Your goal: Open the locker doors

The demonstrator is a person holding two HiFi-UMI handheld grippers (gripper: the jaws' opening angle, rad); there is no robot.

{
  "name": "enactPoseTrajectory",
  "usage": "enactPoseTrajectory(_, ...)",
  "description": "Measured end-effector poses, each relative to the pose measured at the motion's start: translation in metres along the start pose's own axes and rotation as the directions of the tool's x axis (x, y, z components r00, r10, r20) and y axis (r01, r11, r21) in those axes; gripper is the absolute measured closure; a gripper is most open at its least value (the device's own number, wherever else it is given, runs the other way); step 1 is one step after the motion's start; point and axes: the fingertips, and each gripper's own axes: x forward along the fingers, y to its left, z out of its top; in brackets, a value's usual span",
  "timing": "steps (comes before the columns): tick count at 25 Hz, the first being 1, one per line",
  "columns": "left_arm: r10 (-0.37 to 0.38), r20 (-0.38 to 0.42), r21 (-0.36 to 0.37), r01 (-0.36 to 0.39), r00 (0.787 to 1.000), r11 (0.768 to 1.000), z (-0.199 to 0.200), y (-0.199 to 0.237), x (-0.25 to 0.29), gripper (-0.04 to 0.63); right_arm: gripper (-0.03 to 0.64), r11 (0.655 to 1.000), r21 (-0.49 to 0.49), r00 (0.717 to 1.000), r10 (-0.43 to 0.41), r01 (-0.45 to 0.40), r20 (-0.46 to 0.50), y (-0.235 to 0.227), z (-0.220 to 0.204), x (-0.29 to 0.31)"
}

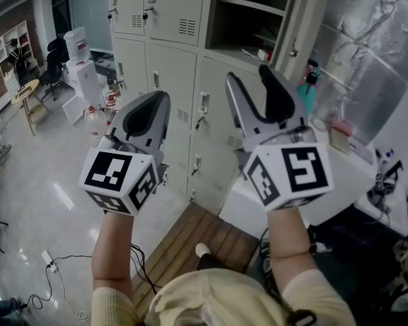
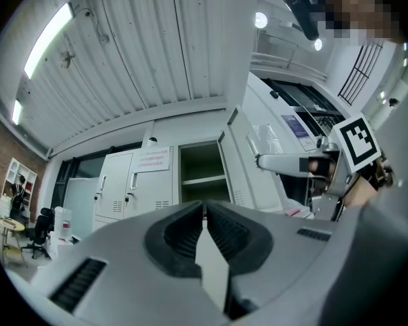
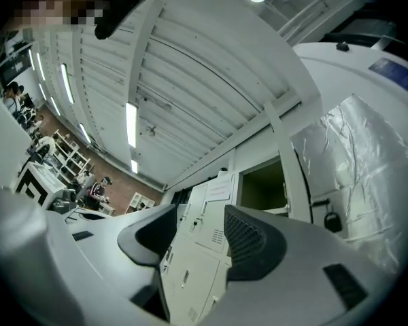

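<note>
A bank of pale grey lockers (image 1: 171, 66) stands ahead of me in the head view. One upper compartment (image 1: 248, 12) is open and shows a shelf, with its door (image 1: 300, 26) swung to the right. The doors beside and below it are closed, and small keys hang in their locks. My left gripper (image 1: 158, 100) is shut and holds nothing, well short of the lockers. My right gripper (image 1: 249, 77) is open and empty, and also touches no door. The left gripper view shows the open compartment (image 2: 202, 172) above the shut left gripper (image 2: 204, 212). In the right gripper view, closed doors (image 3: 194, 257) show between the jaws of the open right gripper (image 3: 200, 233).
A wooden pallet (image 1: 190, 240) lies on the floor under me. A white counter (image 1: 340, 175) with small items stands at the right, below a foil-covered panel (image 1: 374, 46). Cables (image 1: 54, 263) trail on the floor at the left. Chairs and a small table (image 1: 27, 90) stand far left.
</note>
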Motion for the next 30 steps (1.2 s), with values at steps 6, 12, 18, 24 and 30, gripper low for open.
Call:
enactPoseTrajectory(6,0.066,-0.062,-0.032,-0.069,0.996,0.997,-0.035,0.023,-0.004,0.589,0.4,0.997,0.073,0.995,0.017,-0.01,-0.101,0.014,-0.07,0.017)
enactPoseTrajectory(12,0.122,-0.144,-0.05,-0.13,0.982,0.99,-0.076,0.04,-0.01,0.589,0.4,0.99,0.14,0.981,0.052,-0.026,-0.188,0.025,-0.139,0.032)
enactPoseTrajectory(18,0.173,-0.199,-0.091,-0.194,0.965,0.977,-0.118,0.062,-0.011,0.589,0.4,0.987,0.163,0.965,0.061,-0.02,-0.256,0.033,-0.199,0.048)
enactPoseTrajectory(24,0.201,-0.253,-0.116,-0.236,0.946,0.965,-0.157,0.081,-0.003,0.589,0.4,0.983,0.183,0.943,0.05,0.012,-0.329,0.03,-0.263,0.067)
enactPoseTrajectory(30,0.205,-0.294,-0.121,-0.249,0.933,0.961,-0.188,0.092,0.014,0.589,0.4,0.98,0.194,0.925,0.03,0.048,-0.38,0.021,-0.313,0.087)
